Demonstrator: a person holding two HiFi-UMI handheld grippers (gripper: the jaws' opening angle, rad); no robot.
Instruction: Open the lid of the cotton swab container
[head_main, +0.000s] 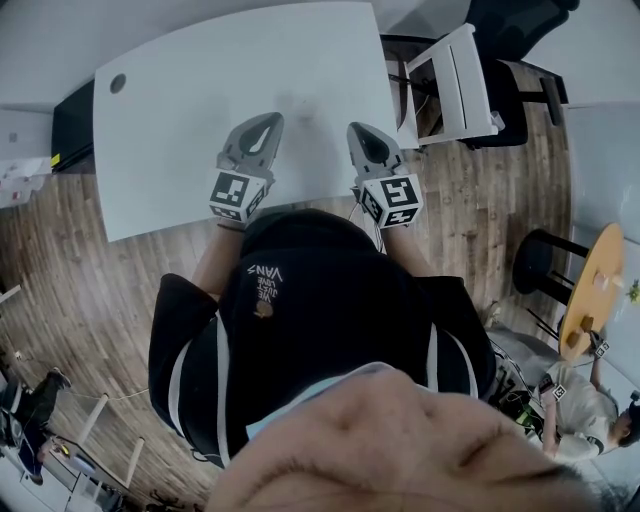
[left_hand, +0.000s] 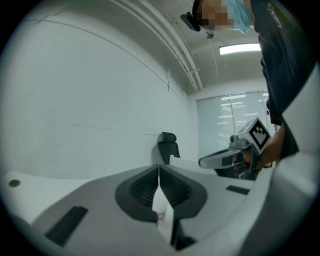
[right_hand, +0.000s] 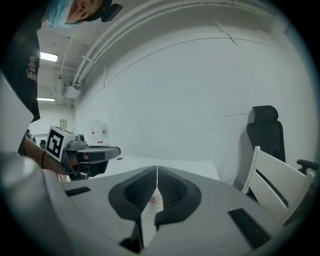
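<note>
White table (head_main: 180, 110) in a bare office: left gripper (head_main: 270, 124) and right gripper (head_main: 358, 132) rest at its near edge, both clenched on nothing. The probable cotton swab container (head_main: 300, 106), a faint shape toward mid-table, lies just beyond them; the jaws should part first, one steadying its body.

The container (head_main: 300, 108) is small, pale and nearly clear, and is faint from above. It sits on the white worktop (head_main: 190, 100), towards the far right. Seen low down, it shows a red-printed label. Its lid's state cannot be told.
</note>
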